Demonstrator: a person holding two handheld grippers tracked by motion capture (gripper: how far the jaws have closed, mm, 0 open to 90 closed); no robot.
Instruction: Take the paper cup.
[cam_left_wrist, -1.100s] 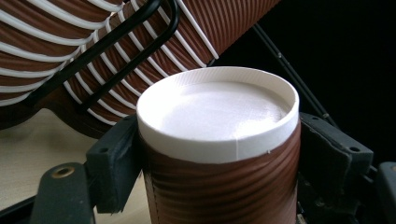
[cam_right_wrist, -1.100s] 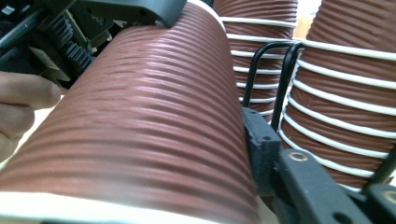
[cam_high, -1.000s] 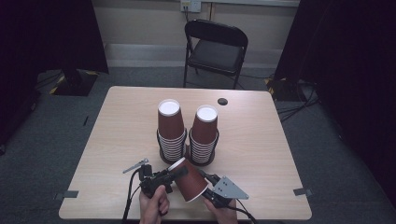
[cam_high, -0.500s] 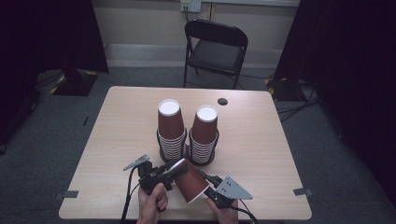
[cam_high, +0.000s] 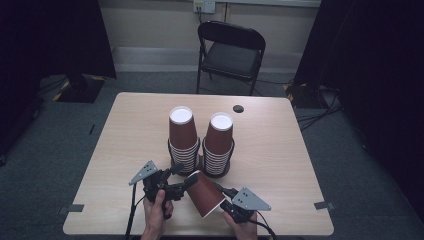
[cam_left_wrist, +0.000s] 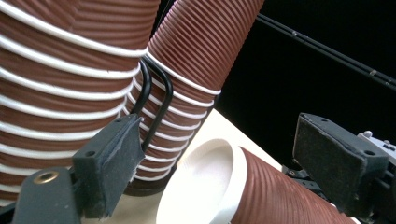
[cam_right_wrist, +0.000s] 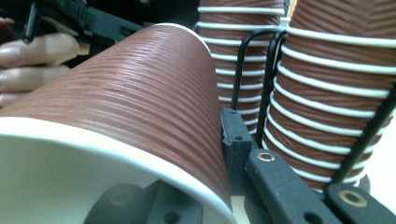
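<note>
Low over the pale worktop (cam_high: 125, 150), in front of two tall cup stacks (cam_high: 182, 140), go easy on the light, thin, squashy paper cup (cam_high: 205, 194): best held by its stiff rim, as pinched now in the right tool (cam_high: 224, 204), left tool (cam_high: 184, 181) just opened loose round its bottom.

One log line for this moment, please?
right gripper: shut on cup rim | left gripper: jaws just opening, cup base between

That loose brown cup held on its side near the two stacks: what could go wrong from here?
The right gripper pinches only the rim of the cup, so the thin wall may crumple or slip. The left gripper has just opened around the cup's base, leaving that one hold. The stacks stand close behind; a swing could topple them.
</note>
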